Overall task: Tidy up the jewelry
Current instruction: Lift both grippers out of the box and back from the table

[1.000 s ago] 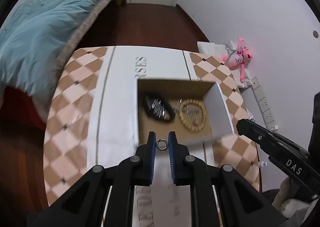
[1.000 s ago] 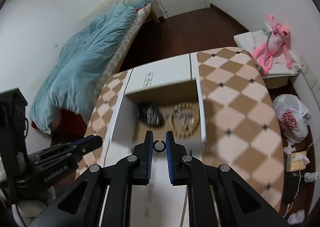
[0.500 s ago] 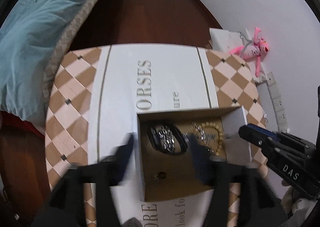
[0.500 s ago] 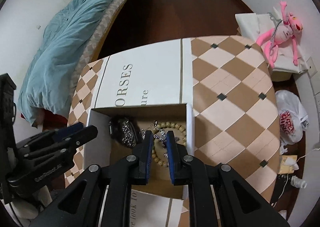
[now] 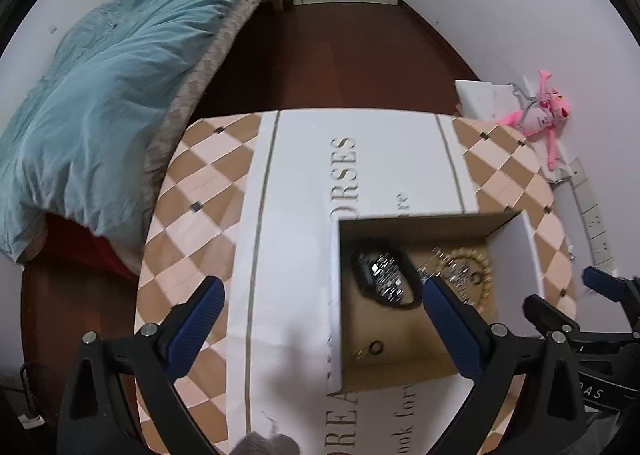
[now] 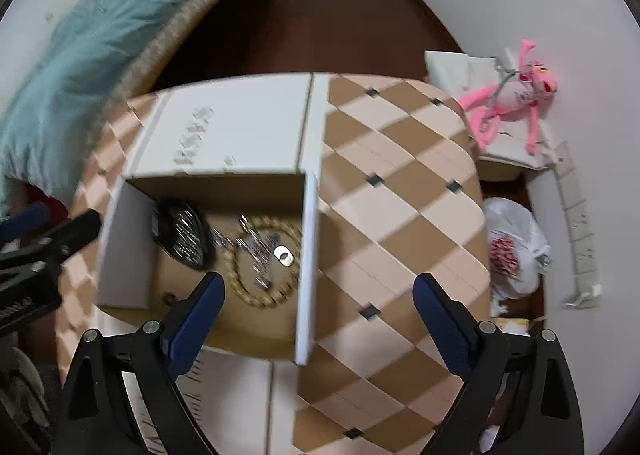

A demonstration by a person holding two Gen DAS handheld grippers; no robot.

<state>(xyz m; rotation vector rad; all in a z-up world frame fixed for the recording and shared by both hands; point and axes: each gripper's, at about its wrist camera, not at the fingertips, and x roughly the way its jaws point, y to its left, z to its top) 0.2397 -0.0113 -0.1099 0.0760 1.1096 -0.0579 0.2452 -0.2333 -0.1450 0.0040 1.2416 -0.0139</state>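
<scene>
Both claws, left (image 5: 320,319) and right (image 6: 318,305), had just been opening, now wide, empty. Rings (image 5: 376,347), bracelets (image 6: 262,263) lay in box (image 6: 306,255). Bench (image 6: 400,175) bare; task apparently near done.

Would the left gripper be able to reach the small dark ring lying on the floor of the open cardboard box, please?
Probably yes: the left gripper is open and empty above the open-topped cardboard box, with nothing covering the small dark ring.
</scene>
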